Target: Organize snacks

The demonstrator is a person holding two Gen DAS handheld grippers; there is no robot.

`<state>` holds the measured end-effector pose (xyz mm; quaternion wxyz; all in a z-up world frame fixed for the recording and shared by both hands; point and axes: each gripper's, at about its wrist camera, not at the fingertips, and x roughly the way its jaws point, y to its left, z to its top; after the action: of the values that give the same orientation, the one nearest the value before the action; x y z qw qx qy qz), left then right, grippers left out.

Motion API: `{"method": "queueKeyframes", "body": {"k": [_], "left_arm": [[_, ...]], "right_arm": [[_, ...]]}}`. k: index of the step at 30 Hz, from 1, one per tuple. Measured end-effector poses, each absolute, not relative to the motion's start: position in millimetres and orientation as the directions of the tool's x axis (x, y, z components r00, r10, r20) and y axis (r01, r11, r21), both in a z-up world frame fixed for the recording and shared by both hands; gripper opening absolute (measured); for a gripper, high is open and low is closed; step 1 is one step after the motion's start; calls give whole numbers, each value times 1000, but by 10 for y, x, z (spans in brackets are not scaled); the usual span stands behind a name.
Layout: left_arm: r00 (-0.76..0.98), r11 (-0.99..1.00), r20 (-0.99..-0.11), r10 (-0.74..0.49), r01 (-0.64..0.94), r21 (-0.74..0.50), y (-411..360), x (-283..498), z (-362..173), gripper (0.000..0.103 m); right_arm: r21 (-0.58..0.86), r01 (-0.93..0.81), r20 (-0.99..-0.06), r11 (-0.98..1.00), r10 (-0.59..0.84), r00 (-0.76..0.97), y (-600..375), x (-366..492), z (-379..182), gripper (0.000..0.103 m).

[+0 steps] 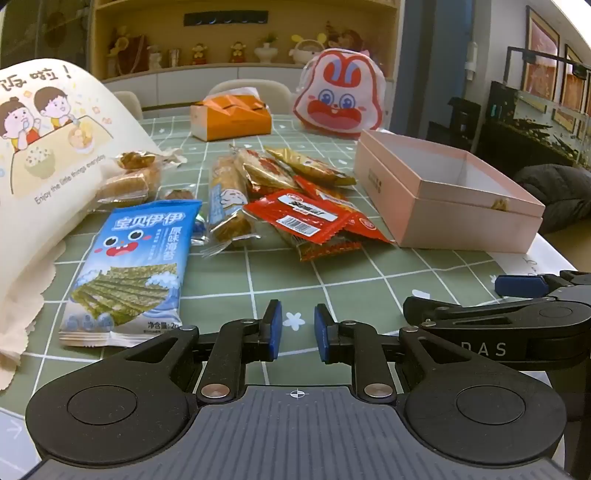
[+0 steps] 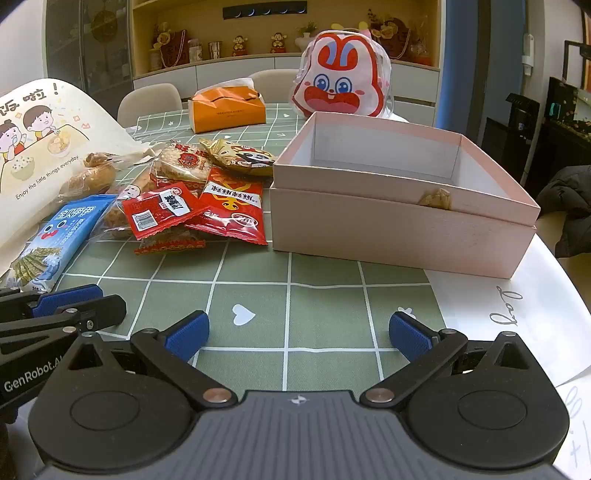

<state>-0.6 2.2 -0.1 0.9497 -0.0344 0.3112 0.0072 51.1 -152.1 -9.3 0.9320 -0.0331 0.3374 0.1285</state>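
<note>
Counting what lies before you: one blue seaweed packet (image 1: 127, 266) at the near left, one long clear-wrapped biscuit stick (image 1: 227, 199) beside it, and a heap of red and gold snack packets (image 1: 306, 206) in the middle. In that heap you can make out at least three red ones, one gold packet (image 2: 238, 153) at the far side and one round rice cracker pack (image 2: 183, 162); the overlap hides any exact total. Two or three clear-wrapped pastries (image 1: 129, 177) sit at the far left, against one cream cartoon-printed bag (image 1: 48, 147).

One pink box (image 2: 399, 221) stands open on the right, just beside the heap, with a single small golden snack (image 2: 436, 197) showing inside against its near wall. One orange tissue box (image 2: 227, 109) and one rabbit-face pouch (image 2: 340, 86) stand at the far end.

Your left gripper (image 1: 297, 328) hovers low over the near surface with its fingers parted a little and nothing between them. Your right gripper (image 2: 299, 334) hovers just to its right, fingers spread wide and empty.

Both are above a surface (image 2: 325, 295) covered by a green cloth with a white grid and small white hearts and flowers. Beyond it you see two pale chairs (image 2: 151, 98), a wooden shelf (image 2: 258, 33) of figurines and, on the right, a dark coat.
</note>
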Motion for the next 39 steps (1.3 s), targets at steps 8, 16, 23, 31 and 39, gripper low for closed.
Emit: {"method": "queueKeyframes", "body": {"k": [8,16,23,31,39], "left_arm": [[806,998,-592,-6,-35,-57,20,-7,-1,23],[806,998,-592,-6,-34,-57,14,-8,1,23],[806,998,-592,-5,-34,-54,7,-9,2,23],[806,998,-592,-9,-33,-60,-7,-8,-3,23],[806,997,-591,-12,-32,-64,5,-10,-7,23]], "right_arm": [[25,-262,-637,965,217,739,-1522,511,-94,103],[26,-262,-637,965,218,739,-1523,512,-93,103],[26,-262,-637,965,218,739,-1523,511,-94,103],[26,-262,-637,965,218,739,-1524,510,-95,103],[26,-262,-637,965,218,739,-1525,509,-97,103]]}}
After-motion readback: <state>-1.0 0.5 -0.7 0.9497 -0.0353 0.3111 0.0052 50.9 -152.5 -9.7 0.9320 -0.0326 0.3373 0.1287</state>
